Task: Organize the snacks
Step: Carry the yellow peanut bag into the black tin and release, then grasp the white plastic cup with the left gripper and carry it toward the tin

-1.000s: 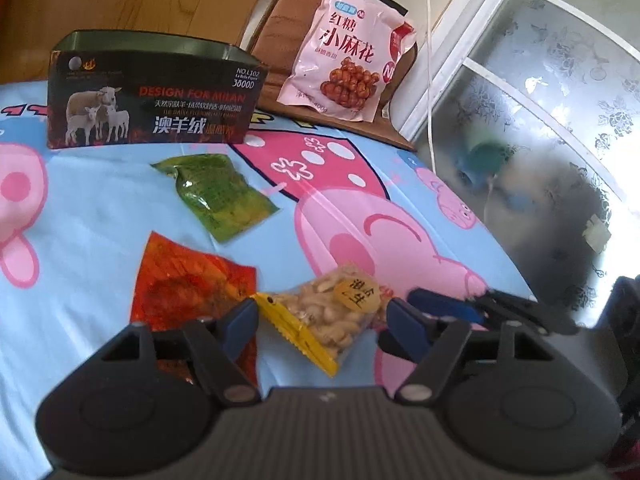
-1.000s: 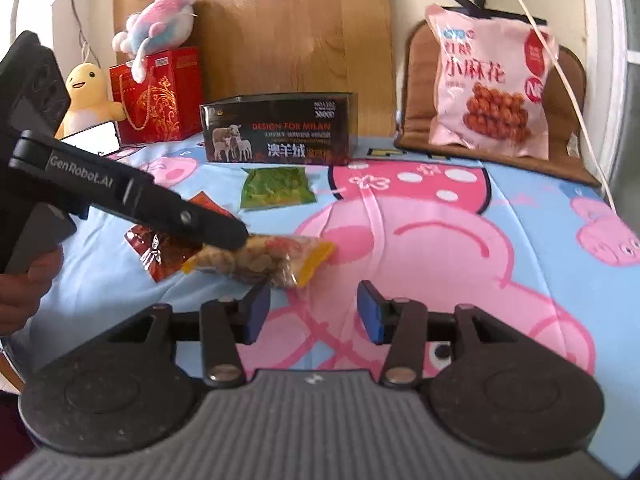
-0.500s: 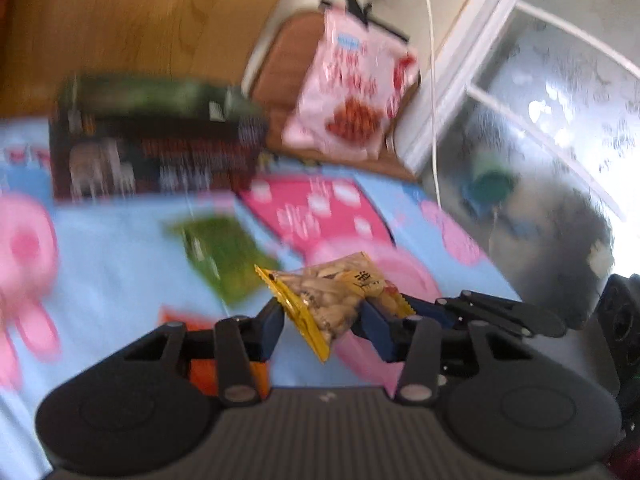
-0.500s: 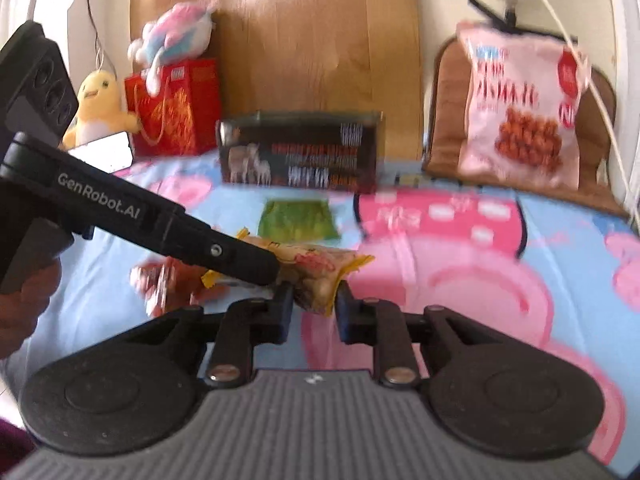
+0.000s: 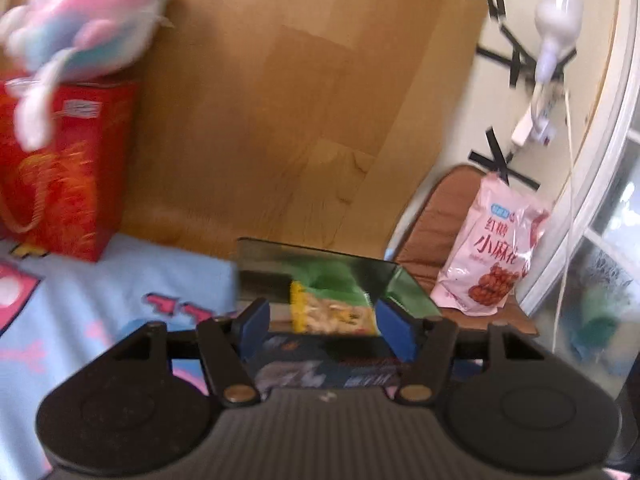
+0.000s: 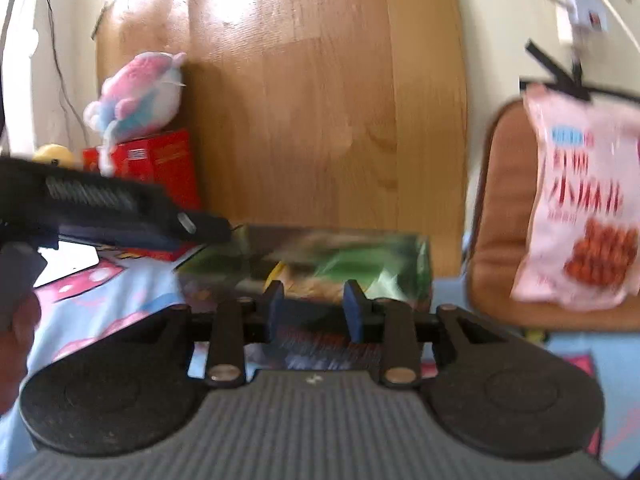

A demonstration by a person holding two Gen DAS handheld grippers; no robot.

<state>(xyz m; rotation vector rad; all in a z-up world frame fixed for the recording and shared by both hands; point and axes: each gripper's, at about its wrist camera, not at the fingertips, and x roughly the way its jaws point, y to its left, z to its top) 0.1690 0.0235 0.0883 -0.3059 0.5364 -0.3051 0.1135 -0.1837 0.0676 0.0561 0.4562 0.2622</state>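
Note:
A yellow peanut packet (image 5: 334,312) lies in the open dark box (image 5: 320,264), on its green lining. My left gripper (image 5: 326,326) is open, its blue pads either side of the packet and apart from it, just above the box's near wall. In the right wrist view the box (image 6: 320,256) is blurred; a yellow corner of the packet (image 6: 276,270) shows inside. My right gripper (image 6: 314,308) stands open at the box's front edge and holds nothing. The left gripper's finger (image 6: 120,216) reaches over the box from the left.
A large pink snack bag (image 5: 492,248) leans on a brown chair back (image 5: 440,216) to the right of the box. A red gift bag (image 5: 60,176) with a pink plush toy (image 5: 80,28) stands at the back left. A wooden board rises behind.
Both grippers carried the peanut packet up from the blue cloth to the box. Both have opened, and the packet now lies in the box.

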